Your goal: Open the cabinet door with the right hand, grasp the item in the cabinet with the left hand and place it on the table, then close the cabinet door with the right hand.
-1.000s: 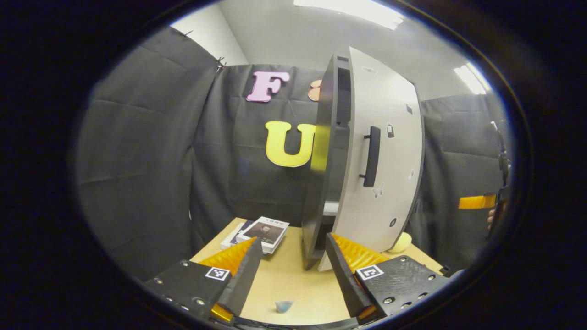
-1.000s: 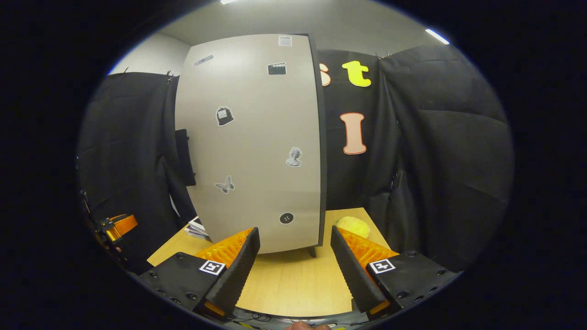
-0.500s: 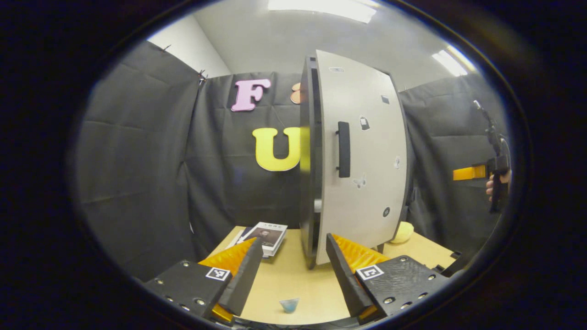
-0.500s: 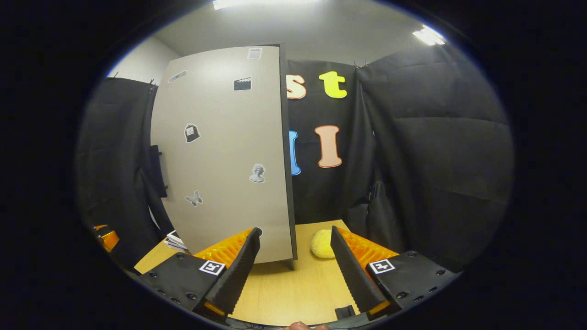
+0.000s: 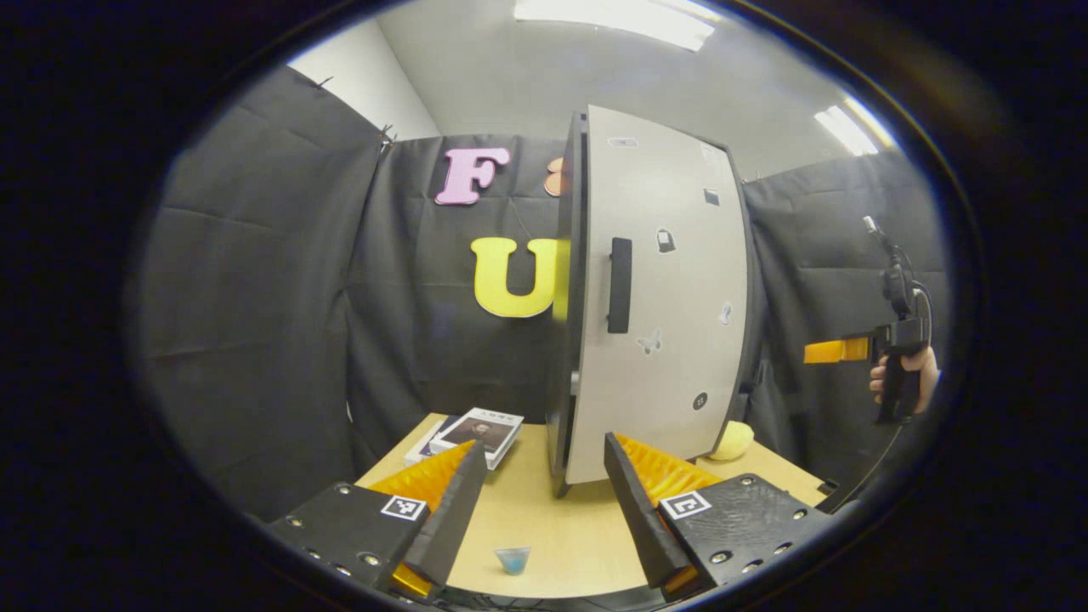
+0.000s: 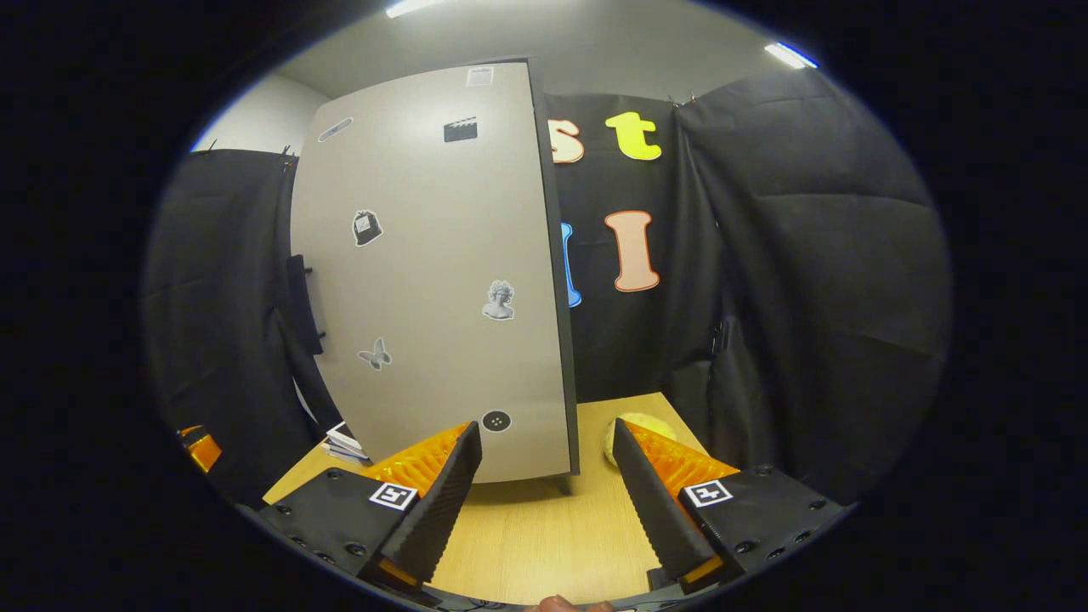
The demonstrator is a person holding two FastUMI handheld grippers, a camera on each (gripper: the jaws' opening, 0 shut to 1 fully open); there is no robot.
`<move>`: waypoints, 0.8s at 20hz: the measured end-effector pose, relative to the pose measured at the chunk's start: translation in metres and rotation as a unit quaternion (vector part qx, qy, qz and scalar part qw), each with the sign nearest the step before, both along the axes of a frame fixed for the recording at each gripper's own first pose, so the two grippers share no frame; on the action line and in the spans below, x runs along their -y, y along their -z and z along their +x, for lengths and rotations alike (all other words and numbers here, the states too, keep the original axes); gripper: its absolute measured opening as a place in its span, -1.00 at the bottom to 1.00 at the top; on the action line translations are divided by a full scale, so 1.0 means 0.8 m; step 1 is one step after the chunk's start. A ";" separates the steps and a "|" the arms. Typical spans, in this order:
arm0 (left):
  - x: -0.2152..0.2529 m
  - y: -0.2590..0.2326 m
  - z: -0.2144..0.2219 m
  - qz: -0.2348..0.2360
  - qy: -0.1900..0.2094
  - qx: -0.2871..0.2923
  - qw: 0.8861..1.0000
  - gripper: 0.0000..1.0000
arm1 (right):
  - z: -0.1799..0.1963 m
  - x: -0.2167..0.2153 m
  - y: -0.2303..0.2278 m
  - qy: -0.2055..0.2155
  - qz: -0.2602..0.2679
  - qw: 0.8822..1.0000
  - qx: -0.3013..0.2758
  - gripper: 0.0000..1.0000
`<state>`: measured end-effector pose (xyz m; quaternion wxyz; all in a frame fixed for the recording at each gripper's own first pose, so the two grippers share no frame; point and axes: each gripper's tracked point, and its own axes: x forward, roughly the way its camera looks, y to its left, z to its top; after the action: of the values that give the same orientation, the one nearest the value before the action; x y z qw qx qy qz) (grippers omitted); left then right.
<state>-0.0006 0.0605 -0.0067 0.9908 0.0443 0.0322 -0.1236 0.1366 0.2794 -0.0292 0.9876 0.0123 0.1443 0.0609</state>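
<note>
cabinet door (image 5: 654, 297) | now flush shut | was ajar

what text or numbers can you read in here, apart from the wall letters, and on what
None can be read.
Book cover, on the table: print too small.
Top sticker on the cabinet door: too blurred; the other stickers are pictures.
Square marker on the left gripper: pattern, no words.

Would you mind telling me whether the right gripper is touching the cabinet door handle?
Apart. In the left gripper view the right gripper hangs well off to the side of the cabinet, with bare wall cloth between it and the handle.
</note>
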 end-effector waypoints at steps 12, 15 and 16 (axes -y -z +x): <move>0.019 0.003 0.016 -0.022 -0.009 0.000 1.000 0.69 | 0.007 0.080 -0.022 0.063 -0.032 0.997 0.031 0.96; 0.039 -0.011 0.029 -0.036 -0.011 0.004 0.999 0.67 | 0.011 0.096 -0.028 0.068 -0.025 0.997 0.034 0.96; 0.048 -0.018 0.033 -0.037 -0.007 0.006 0.999 0.67 | 0.013 0.098 -0.030 0.066 -0.023 0.997 0.035 0.96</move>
<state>0.0255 0.0219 0.0076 0.9928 0.0084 0.0218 -0.1175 0.1472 0.2007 -0.0056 0.9939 -0.0026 0.1097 -0.0078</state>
